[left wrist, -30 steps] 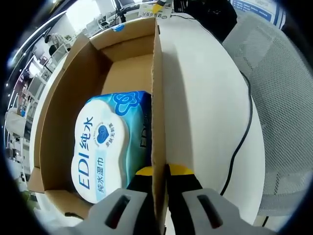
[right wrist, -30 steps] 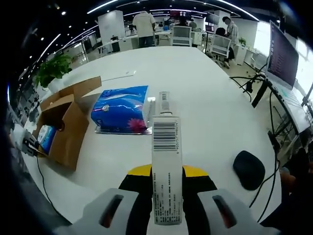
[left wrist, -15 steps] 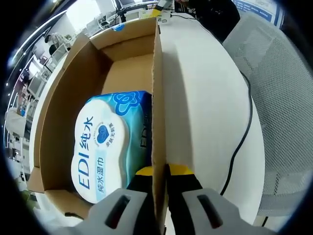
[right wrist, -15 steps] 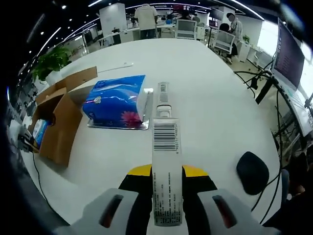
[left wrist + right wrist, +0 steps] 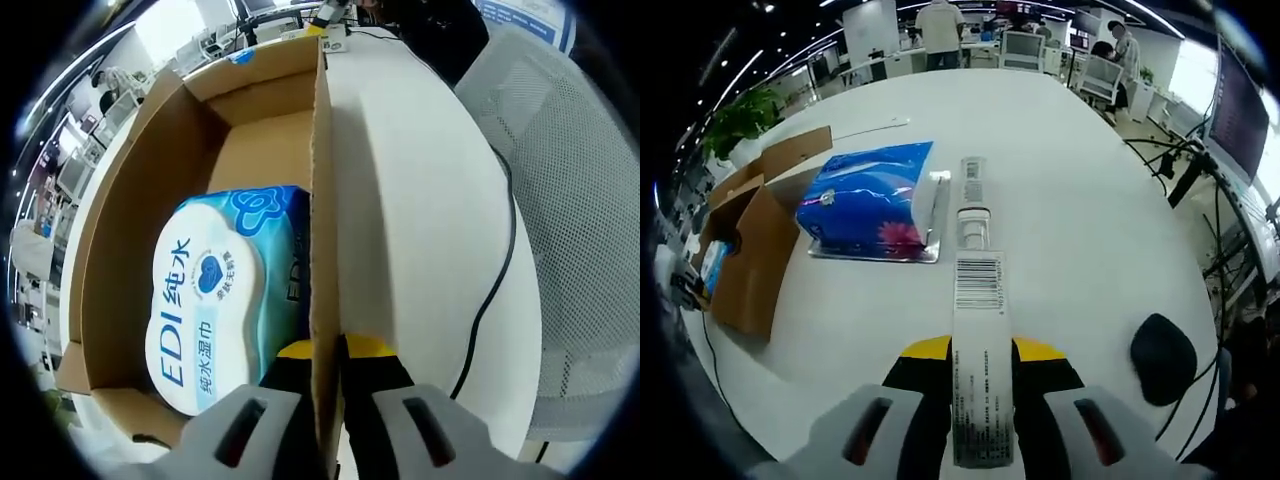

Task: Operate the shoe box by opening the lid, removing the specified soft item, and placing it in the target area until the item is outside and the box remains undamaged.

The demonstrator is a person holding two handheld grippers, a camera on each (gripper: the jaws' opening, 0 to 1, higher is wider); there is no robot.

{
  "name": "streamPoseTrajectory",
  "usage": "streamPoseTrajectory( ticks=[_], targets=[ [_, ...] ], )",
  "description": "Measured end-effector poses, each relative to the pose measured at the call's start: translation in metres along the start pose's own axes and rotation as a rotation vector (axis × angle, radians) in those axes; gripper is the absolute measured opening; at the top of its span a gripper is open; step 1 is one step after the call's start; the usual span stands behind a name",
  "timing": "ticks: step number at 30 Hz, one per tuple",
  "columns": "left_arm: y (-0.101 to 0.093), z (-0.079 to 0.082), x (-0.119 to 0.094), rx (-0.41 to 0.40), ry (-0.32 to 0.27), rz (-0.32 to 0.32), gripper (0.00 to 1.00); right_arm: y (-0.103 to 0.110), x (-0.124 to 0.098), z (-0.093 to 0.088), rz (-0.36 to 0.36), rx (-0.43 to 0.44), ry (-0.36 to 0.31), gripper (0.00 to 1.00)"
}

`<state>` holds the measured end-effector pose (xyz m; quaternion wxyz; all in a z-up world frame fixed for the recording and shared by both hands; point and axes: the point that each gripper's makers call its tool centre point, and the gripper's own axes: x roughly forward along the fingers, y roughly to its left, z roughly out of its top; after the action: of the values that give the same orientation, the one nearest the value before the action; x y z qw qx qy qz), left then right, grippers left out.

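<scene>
An open brown cardboard box (image 5: pixel 265 150) holds a blue and white wet-wipes pack (image 5: pixel 205 310) lying flat at its near end. My left gripper (image 5: pixel 325 352) is shut on the box's upright side wall (image 5: pixel 320 200), one jaw inside and one outside. In the right gripper view the same box (image 5: pixel 740 265) stands at the left on the white table (image 5: pixel 1060 230). My right gripper (image 5: pixel 980 352) is shut on a long white carton with a barcode (image 5: pixel 980 330), held over the table. Just past its tip lies a white tube (image 5: pixel 973 200) beside a blue tissue pack (image 5: pixel 868 205).
A black mouse (image 5: pixel 1162 358) lies on the table at the right. A black cable (image 5: pixel 495 270) runs over the table's edge next to a grey mesh chair (image 5: pixel 570 200). Desks, chairs, people and a plant (image 5: pixel 740 125) stand beyond the table.
The right gripper view has closed in on the table, so the tissue pack and the white tube look larger and nearer. The left gripper and the box have not moved.
</scene>
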<state>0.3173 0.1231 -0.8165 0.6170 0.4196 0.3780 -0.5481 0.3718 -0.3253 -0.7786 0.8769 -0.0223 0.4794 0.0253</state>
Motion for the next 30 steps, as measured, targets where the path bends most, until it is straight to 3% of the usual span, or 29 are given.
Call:
streamPoseTrajectory(
  ticks=[20, 30],
  targets=[
    [0.0, -0.0003, 0.0004, 0.0, 0.0, 0.0, 0.02, 0.0003, 0.0007, -0.0067, 0.013, -0.04, 0.024, 0.23],
    [0.0, 0.0003, -0.0003, -0.001, 0.0, 0.0, 0.02, 0.0005, -0.0001, -0.0078, -0.001, 0.003, 0.019, 0.2]
  ],
)
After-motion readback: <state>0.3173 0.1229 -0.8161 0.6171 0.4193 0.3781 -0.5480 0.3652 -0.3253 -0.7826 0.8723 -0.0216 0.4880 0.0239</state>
